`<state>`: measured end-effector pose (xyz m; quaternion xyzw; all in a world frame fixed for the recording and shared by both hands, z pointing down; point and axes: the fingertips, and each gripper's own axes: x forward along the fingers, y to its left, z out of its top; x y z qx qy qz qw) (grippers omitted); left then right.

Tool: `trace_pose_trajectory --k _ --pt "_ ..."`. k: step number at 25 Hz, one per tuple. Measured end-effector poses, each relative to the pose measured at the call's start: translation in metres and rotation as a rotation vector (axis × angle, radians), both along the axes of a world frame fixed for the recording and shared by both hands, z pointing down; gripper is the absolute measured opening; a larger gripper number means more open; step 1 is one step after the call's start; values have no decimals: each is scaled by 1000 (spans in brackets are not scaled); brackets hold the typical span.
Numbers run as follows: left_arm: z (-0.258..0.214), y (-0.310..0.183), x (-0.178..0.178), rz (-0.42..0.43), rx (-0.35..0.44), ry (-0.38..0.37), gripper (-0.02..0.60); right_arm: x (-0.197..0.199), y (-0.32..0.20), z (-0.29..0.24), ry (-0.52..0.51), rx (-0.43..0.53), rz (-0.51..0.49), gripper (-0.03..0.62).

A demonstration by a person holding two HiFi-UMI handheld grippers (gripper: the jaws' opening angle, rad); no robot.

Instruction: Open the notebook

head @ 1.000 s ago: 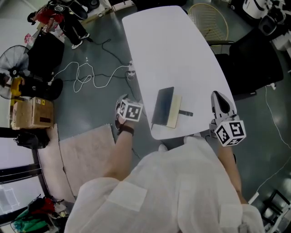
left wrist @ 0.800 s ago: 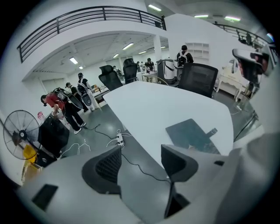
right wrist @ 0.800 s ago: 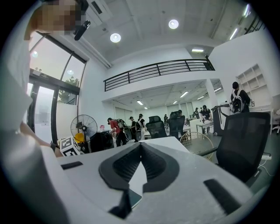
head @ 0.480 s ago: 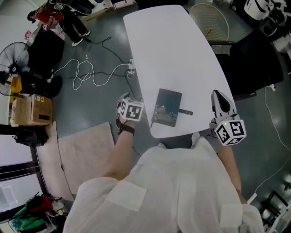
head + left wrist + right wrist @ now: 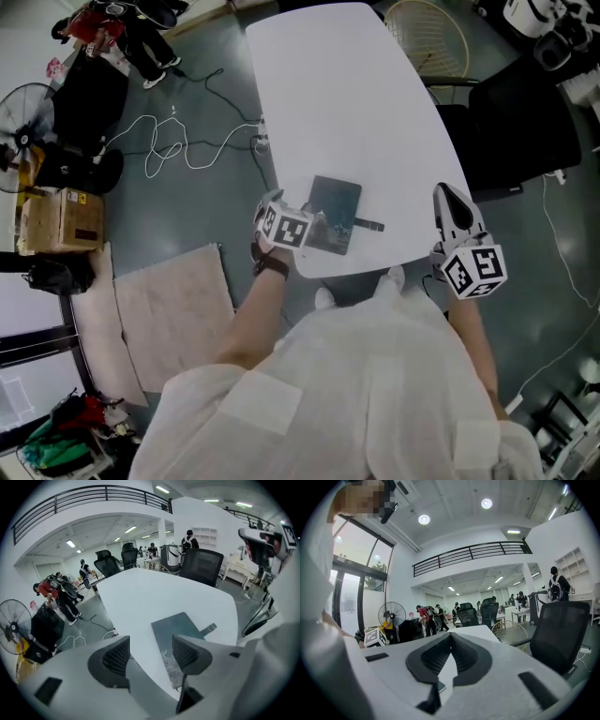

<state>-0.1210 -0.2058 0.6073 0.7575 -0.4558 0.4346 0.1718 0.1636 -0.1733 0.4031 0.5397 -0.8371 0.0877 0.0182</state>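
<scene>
Left tool [image 5: 151, 651] jaws wide apart, empty, poised at notebook's [image 5: 335, 214] left edge | right tool [image 5: 450, 638] jaws together, empty, held level off desk's [image 5: 356, 94] right side | notebook shut, flat by desk's near edge | tip: nip cover only, lift gently, leave pages down

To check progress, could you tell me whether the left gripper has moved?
Yes: the left gripper moved from beside the table to the notebook's left edge.

Bright ceiling lamps [image 5: 423, 520] light evenly; gripper views warp at edges.
</scene>
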Motion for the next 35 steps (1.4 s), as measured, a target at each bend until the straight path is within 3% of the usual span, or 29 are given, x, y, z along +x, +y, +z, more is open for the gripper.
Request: trace_pose_trajectory --k 9,16,21,27,31,35 --pt "46 25 86 62 -98 16 275 58 7 17 27 -50 8 5" --pt "85 41 122 69 -155 -48 276 93 7 27 42 -78 6 5" --pt "104 38 129 43 -134 -137 288 111 2 34 60 -98 -15 5" --pt "119 38 129 -3 -121 -175 307 118 -2 40 81 -104 -45 5" --pt "112 36 127 -7 -117 -163 307 114 -7 35 90 -106 -56 5" --pt "93 38 120 -20 -108 -101 308 103 -8 35 80 -95 -64 5"
